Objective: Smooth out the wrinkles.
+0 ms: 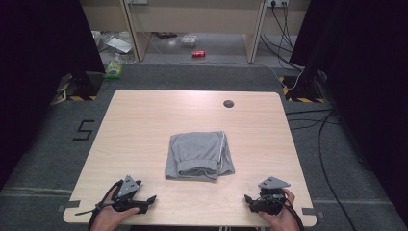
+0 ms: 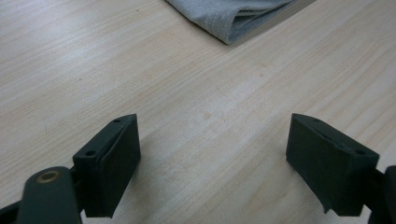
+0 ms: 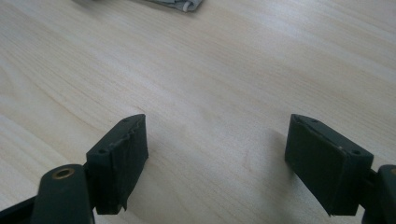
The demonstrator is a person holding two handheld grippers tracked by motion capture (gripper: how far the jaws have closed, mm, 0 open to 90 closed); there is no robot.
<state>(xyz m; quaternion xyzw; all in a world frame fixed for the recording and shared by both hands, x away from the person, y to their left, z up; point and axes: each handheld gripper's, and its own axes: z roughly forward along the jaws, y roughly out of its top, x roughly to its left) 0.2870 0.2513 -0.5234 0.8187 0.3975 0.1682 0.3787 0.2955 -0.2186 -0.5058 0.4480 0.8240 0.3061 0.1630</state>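
Folded grey sweatpants [image 1: 199, 155] lie flat on the wooden table [image 1: 144, 125], roughly mid-table, a bit nearer the front edge than the back. Waistband w/ a white drawstring line runs along the pants' right side; folded edge faces the front edge.

Left gripper [image 1: 144, 201] sits near the front-left corner, held in a hand [image 1: 109, 216], jaws spread wide w/ nothing between them. In the left gripper view [image 2: 212, 163] both black jaws stand well apart over bare wood; a corner of the grey fabric [image 2: 233, 16] shows at the top, well apart from the jaws.

Right gripper [image 1: 251, 201] sits near the front-right corner, held in the other hand [image 1: 284, 216], jaws also spread wide, nothing pinched. In the right gripper view [image 3: 215, 163] bare wood lies between the jaws, and a small bit of the pants w/ white cord [image 3: 184, 4] peeks in at the top edge.

Both grippers are low over the table by the front edge, pants between them and farther back, touching neither.

Dark round spot [image 1: 228, 103] near the table's back edge, right of centre. On the floor beyond: red can [image 1: 198, 54], green bottle [image 1: 114, 67].
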